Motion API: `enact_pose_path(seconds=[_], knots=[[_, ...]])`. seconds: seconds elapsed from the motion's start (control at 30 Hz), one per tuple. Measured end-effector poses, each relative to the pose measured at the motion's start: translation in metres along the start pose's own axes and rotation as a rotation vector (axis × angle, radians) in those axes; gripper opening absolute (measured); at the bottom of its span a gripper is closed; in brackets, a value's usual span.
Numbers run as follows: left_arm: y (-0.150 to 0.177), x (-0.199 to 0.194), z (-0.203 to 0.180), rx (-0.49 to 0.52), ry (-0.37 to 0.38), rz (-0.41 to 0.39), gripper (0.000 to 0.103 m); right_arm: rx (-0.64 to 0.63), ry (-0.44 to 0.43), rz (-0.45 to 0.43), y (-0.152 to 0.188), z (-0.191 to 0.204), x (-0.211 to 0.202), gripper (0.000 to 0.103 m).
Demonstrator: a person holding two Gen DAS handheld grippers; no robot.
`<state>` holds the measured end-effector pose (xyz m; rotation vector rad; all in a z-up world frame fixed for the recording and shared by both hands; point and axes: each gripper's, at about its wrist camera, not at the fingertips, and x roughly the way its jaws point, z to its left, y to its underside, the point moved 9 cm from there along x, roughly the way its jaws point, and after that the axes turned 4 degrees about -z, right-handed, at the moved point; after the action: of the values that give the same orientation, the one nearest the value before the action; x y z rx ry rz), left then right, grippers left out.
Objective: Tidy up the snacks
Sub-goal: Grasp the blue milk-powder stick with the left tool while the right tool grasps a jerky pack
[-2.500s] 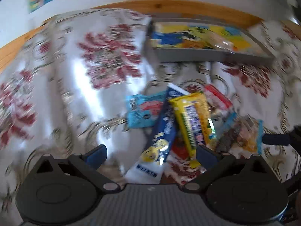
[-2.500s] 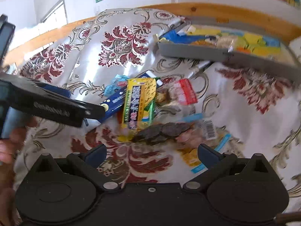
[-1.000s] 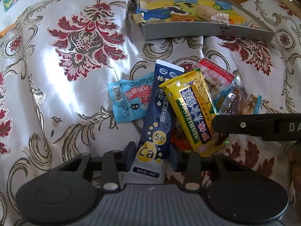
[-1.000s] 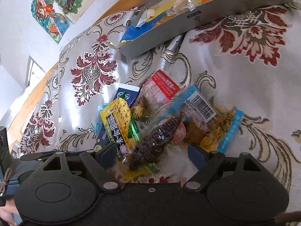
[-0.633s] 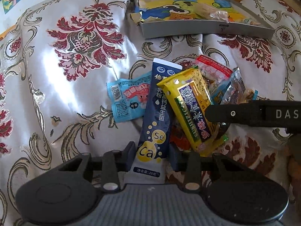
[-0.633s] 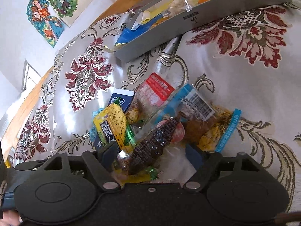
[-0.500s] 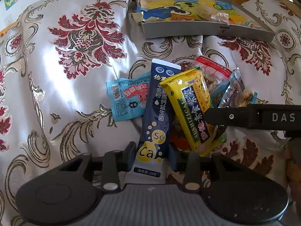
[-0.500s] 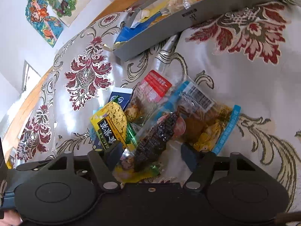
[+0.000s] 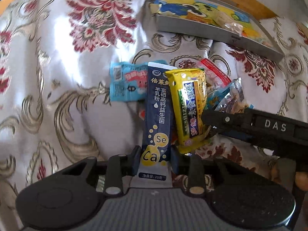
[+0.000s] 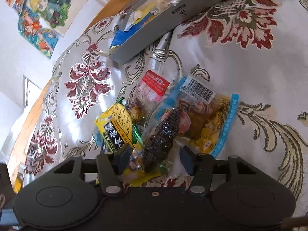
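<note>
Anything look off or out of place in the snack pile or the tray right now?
Nothing is spilled or torn. The loose snacks lie in an overlapping heap on the cloth: the yellow packet sits askew across the dark blue sachet, which the left gripper clamps. A blue wrapper pokes over the gray tray's corner.

Glossy satin-like cloth (image 9: 63,80) with woven floral pattern drapes the surface. Snack packets (image 9: 157,111) are shiny plastic film. The tray (image 9: 194,30) at 12 o'clock looks matt grey. Claws (image 9: 155,158) are matt black plastic.
</note>
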<state>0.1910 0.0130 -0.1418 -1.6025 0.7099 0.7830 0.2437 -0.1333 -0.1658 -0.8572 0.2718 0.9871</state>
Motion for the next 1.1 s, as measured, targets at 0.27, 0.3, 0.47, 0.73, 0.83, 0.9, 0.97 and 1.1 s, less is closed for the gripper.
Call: enact_pose_path(seconds=[0.27, 0.3, 0.47, 0.73, 0.83, 0.9, 0.97, 1.1], knots=[[0.002, 0.001, 0.002, -0.047, -0.007, -0.003, 0.034, 0.047, 0.01, -0.021, -0.007, -0.001, 0.007, 0.046], [0.003, 0.0, 0.002, -0.053, -0.004, -0.004, 0.034, 0.049, 0.011, -0.019, -0.006, -0.001, 0.006, 0.036], [0.005, 0.0, 0.002, -0.084, 0.007, -0.006, 0.033, 0.063, 0.018, -0.018, -0.003, -0.006, 0.002, 0.029], [0.014, -0.01, 0.006, -0.202, 0.062, 0.015, 0.031, 0.031, 0.046, -0.016, 0.002, -0.009, -0.009, 0.013], [0.017, -0.013, 0.008, -0.246, 0.087, 0.022, 0.031, 0.005, 0.05, -0.02, 0.004, -0.008, -0.015, 0.013], [0.019, -0.015, 0.008, -0.268, 0.109, 0.028, 0.031, -0.057, 0.053, -0.035, 0.006, -0.001, -0.022, 0.013], [0.022, -0.017, 0.007, -0.291, 0.14, 0.033, 0.03, -0.115, 0.047, -0.045, 0.007, 0.007, -0.029, 0.013], [0.026, -0.021, 0.004, -0.331, 0.211, 0.037, 0.03, -0.191, 0.034, -0.067, 0.01, 0.018, -0.042, 0.012]])
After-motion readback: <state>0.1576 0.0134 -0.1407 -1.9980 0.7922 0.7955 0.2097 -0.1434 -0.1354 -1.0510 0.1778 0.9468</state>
